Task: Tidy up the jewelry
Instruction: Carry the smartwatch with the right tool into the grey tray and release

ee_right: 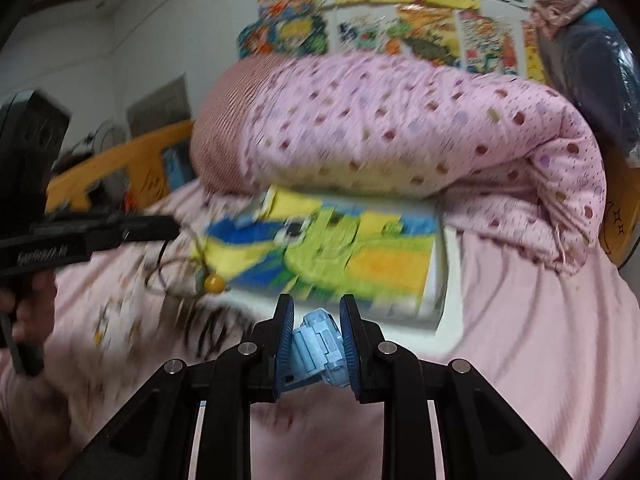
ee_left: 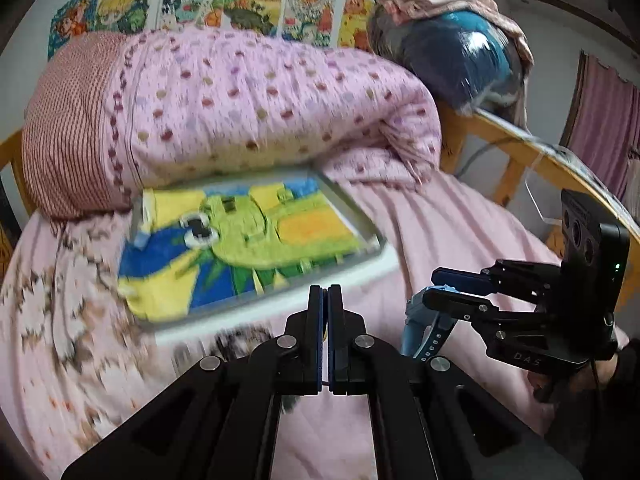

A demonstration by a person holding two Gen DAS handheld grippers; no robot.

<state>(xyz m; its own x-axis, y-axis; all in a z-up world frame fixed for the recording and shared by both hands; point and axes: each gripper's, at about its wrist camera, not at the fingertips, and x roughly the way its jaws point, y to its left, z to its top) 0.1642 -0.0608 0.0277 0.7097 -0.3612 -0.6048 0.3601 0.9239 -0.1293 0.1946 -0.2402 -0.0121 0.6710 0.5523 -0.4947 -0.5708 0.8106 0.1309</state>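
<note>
Nearest, we see our right hand-held gripper (ee_right: 316, 320) clenched on a light-blue watch (ee_right: 320, 344), strap dangling below (ee_left: 424, 336), raised above the pink bed sheet (ee_right: 520, 320); our left hand-held gripper (ee_left: 324, 292) is pressed closed, a thin dark cord hanging from it toward a necklace with an amber bead (ee_right: 214, 282); beyond lies a frog-picture box (ee_left: 248, 240); behind it a rolled pink quilt (ee_left: 260, 100); drawings on the wall (ee_left: 240, 4).

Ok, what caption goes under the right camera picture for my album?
Right tongs pinch a light blue watch above the pink bedsheet, near the frog picture box.
</note>
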